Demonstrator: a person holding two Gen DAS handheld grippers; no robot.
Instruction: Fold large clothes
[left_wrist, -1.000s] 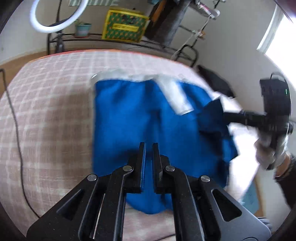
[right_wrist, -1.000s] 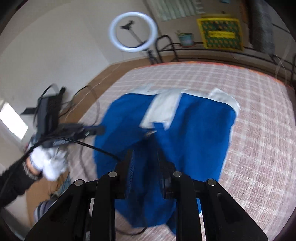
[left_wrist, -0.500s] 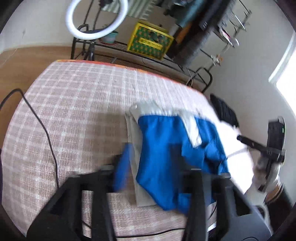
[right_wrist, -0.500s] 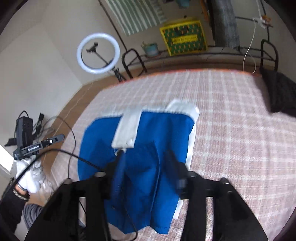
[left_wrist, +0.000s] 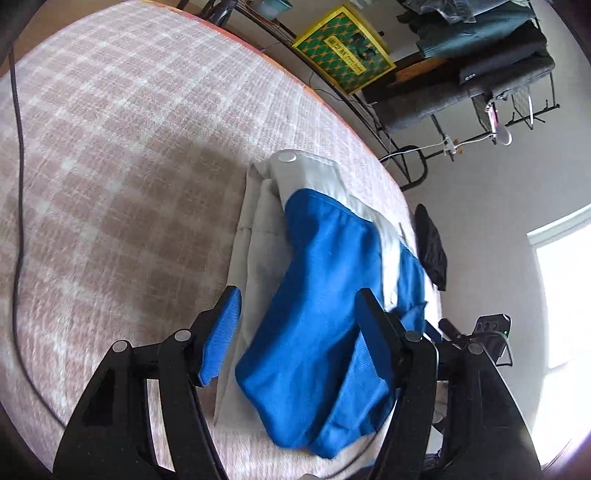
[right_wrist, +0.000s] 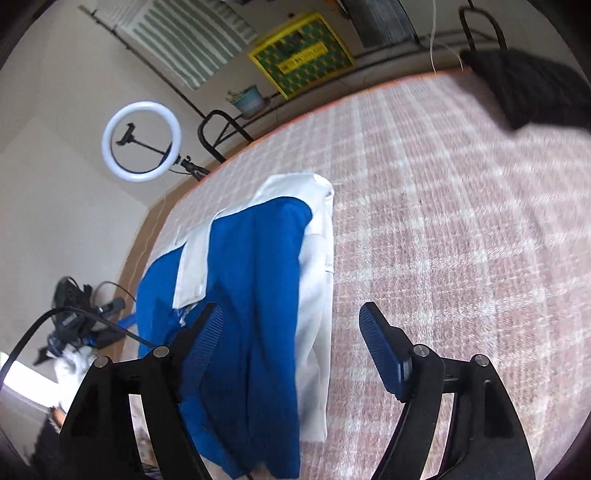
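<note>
Garment (left_wrist: 325, 295) lies lengthwise, straight ahead of both spread tools.
Left gripper (left_wrist: 295, 325) straddles its lower centre; right gripper (right_wrist: 291, 350) is offset toward its right edge, nothing pinched.

From my left wrist camera, the near end of the blue garment (left_wrist: 317, 332) sits partly behind my left gripper (left_wrist: 295, 317), whose right finger covers a strip of cloth, so I cannot tell how that fold ends. The bed (left_wrist: 110, 166) is cut off along the left and bottom picture edges. The right gripper (left_wrist: 487, 332) shows only as a dark fragment past the bed's far side; its jaws are unreadable there. On my right wrist camera, the checked cover (right_wrist: 461, 240) is motion-smeared, the garment's near hem (right_wrist: 258, 443) runs off the bottom, and the left gripper (right_wrist: 81, 332) beyond the bed's left edge is a blur
</note>
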